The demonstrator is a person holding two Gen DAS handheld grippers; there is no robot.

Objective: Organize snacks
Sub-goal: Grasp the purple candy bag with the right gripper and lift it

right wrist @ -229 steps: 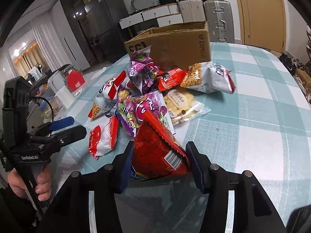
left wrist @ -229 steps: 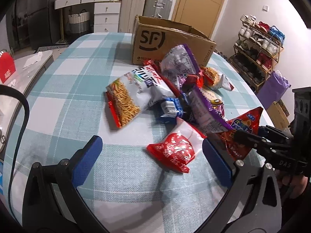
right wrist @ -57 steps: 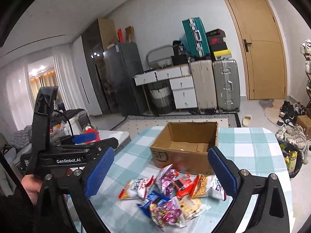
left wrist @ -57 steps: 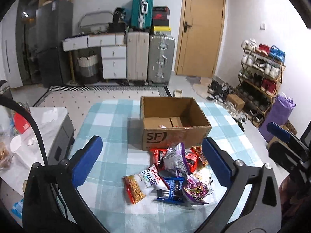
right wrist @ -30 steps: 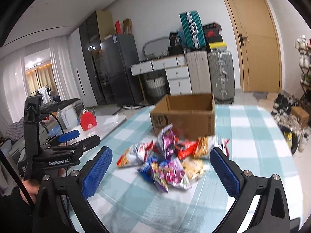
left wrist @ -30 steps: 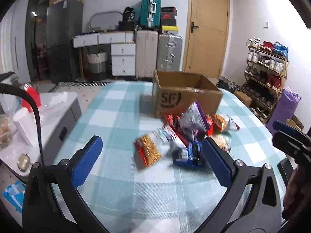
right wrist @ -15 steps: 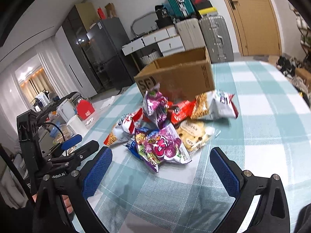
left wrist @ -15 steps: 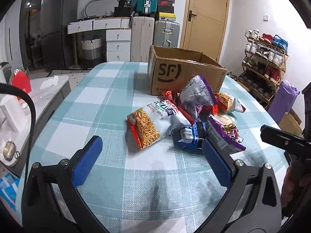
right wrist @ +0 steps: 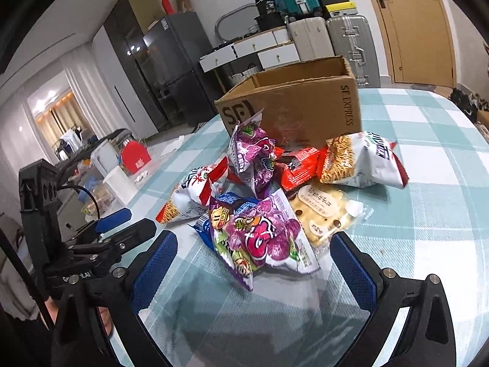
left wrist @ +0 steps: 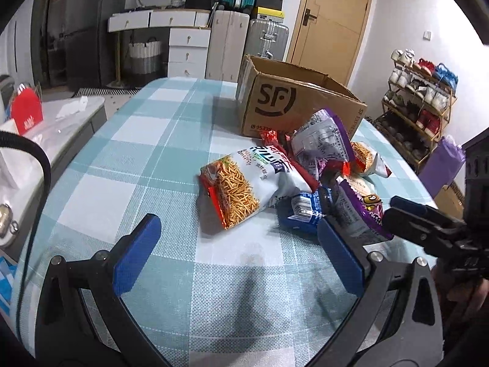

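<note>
Both claws, left [left wrist: 241, 252] and right [right wrist: 253, 263], lower, nearer the snack pile [right wrist: 275, 189] than before.

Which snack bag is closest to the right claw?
The big purple bag with cartoon faces, lying flat between the open right claw's fingers. The other purple bag stands up farther back by the box.

We are holding both grippers wide apart at the jaws, nothing between the blue pads. Our left gripper [left wrist: 238, 250] is hovering low and level, its 2 fingers reaching forward; in the right wrist view it [right wrist: 122, 229] is showing at the left edge. Our right gripper [right wrist: 253, 263] is hovering just as low, and in the left wrist view it [left wrist: 406, 214] is pointing leftward.
</note>
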